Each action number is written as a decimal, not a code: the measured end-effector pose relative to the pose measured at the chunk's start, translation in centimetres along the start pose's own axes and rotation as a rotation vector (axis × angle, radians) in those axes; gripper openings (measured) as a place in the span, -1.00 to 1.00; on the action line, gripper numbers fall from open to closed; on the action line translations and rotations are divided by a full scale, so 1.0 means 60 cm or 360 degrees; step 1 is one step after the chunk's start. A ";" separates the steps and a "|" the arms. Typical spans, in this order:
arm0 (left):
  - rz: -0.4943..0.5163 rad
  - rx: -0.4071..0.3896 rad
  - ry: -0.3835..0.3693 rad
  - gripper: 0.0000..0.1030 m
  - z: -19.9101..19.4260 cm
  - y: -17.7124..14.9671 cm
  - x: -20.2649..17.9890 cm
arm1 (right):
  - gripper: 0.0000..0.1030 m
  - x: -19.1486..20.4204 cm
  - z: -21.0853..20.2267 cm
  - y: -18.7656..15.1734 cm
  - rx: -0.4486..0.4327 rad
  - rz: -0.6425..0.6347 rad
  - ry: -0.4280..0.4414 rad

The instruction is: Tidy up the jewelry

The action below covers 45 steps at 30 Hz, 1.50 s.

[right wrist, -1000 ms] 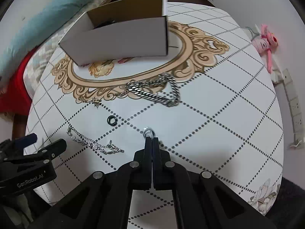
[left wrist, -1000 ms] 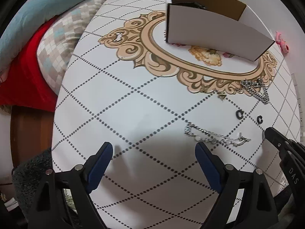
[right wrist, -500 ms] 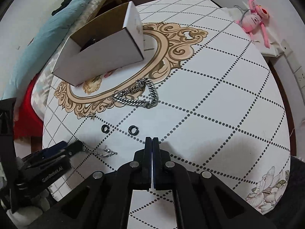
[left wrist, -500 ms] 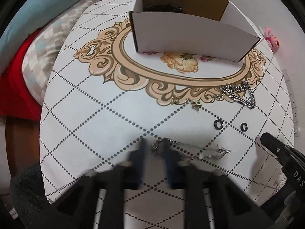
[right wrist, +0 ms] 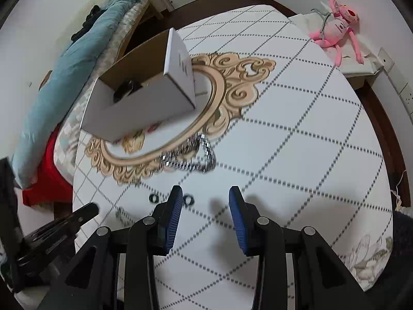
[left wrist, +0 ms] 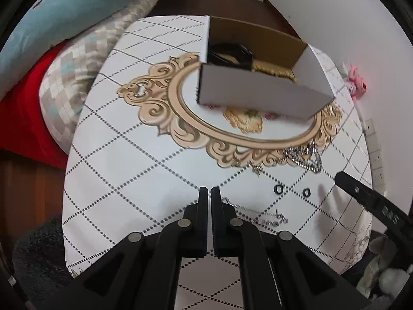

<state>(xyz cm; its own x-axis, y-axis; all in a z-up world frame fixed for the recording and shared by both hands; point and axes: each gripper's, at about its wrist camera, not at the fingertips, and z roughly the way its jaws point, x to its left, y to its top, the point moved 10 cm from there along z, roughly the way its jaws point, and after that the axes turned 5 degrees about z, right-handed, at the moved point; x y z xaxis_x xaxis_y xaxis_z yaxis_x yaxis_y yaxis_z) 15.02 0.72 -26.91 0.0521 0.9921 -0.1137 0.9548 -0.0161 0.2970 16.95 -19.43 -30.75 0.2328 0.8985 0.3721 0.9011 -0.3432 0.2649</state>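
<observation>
Jewelry sorting at the bench [left wrist: 108, 186]
Box [left wrist: 260, 95] sits well ahead of both tools. Left tool [left wrist: 209, 193] is clenched, apparently pinching the thin chain [left wrist: 260, 215] trailing to its right; lift slowly so it hangs free. Right tool [right wrist: 205, 201] is released, two black rings [right wrist: 188, 199] just beside its left finger.

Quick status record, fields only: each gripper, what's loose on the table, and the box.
left gripper: jaws shut, apparently on one end of the thin chain
right gripper: jaws open, empty, above the table
thin chain: trails right from the left jaws
heavy chain: heaped at the gold scroll border
black rings: two, side by side on the table
box: open, dark item inside
</observation>
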 end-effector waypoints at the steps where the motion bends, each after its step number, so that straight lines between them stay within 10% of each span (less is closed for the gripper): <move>1: -0.0011 0.0002 -0.0007 -0.94 0.000 0.002 -0.003 | -0.23 0.001 0.004 0.008 -0.0001 -0.0002 -0.0006; 9: -0.0119 0.0132 0.0127 -0.89 0.027 -0.023 0.040 | -0.30 0.035 0.071 0.034 0.0058 -0.0223 -0.0223; 13: -0.0159 0.0182 0.0167 -0.89 0.044 -0.042 0.054 | -0.87 0.044 0.087 0.026 0.0100 -0.0320 -0.0300; 18: -0.0228 0.0194 0.0108 -0.87 0.049 -0.055 0.056 | -1.00 0.005 0.072 0.011 0.0083 -0.0293 -0.0336; 22: -0.0182 0.0200 0.0037 0.13 0.051 -0.053 0.037 | -1.00 -0.042 0.042 -0.023 0.0090 -0.0209 -0.0299; 28: -0.0116 0.0174 -0.0004 0.13 0.057 -0.044 0.004 | -1.00 -0.075 0.007 -0.051 0.0102 -0.0103 -0.0214; 35: 0.0134 0.0131 0.0142 -0.12 0.069 -0.023 -0.041 | -0.99 -0.070 0.002 -0.025 0.0093 -0.0071 -0.0186; 38: 0.0251 0.0087 0.0158 -0.98 0.067 -0.017 -0.064 | -0.99 -0.065 -0.005 -0.018 0.0089 -0.0032 -0.0169; 45: 0.0208 0.0070 0.0053 -0.99 0.049 -0.011 -0.071 | -0.75 -0.046 -0.015 0.012 0.0044 0.0030 -0.0074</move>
<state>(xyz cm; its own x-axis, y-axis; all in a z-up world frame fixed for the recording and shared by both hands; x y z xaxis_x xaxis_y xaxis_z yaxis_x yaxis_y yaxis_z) 15.01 -3.87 -29.40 0.1678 0.9848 -0.0452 0.9525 -0.1501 0.2650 16.66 -22.39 -30.78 0.2659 0.9039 0.3350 0.9061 -0.3530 0.2331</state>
